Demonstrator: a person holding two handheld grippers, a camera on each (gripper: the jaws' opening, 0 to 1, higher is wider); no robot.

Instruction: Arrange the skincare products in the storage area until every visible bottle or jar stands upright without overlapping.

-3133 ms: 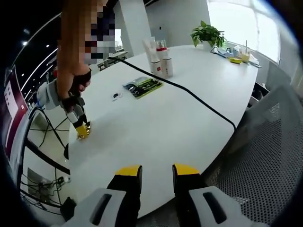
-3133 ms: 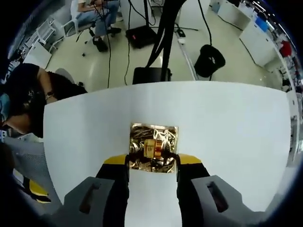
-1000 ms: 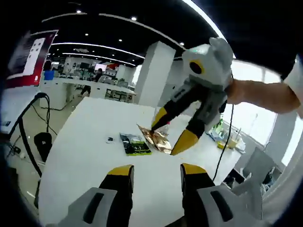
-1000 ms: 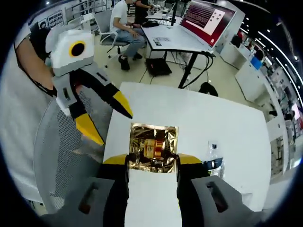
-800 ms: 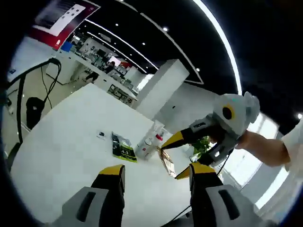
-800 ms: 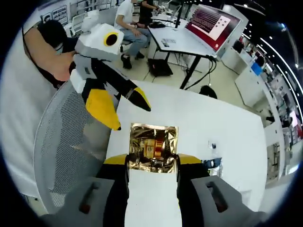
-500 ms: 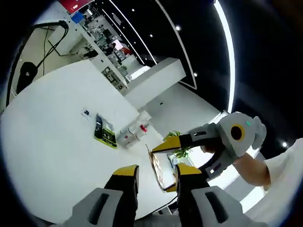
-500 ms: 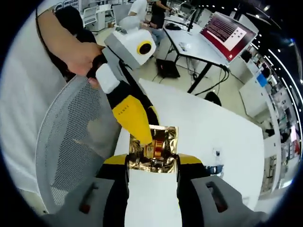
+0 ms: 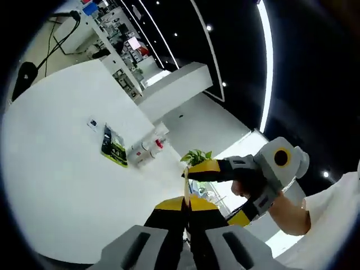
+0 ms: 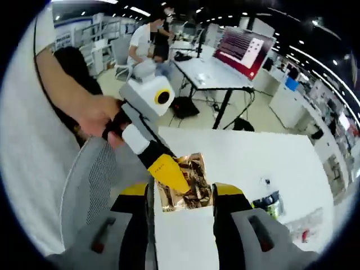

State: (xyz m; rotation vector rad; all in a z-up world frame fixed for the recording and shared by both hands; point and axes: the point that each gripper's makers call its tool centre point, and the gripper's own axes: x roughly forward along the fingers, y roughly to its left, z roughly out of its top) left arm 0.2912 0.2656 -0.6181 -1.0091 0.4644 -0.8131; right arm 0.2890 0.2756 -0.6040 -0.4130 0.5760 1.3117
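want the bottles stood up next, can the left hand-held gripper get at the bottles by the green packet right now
Probably not yet. The left hand-held gripper looks shut on the gold foil packet, which the right hand-held gripper also holds, held up off the table, and the bottles lie far across the white table.

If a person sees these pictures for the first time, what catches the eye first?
The crinkled gold foil packet stands out, pinched between both tongs above the white table. The left tongs are shut on its edge. Far across the table stand white skincare bottles beside a green packet.
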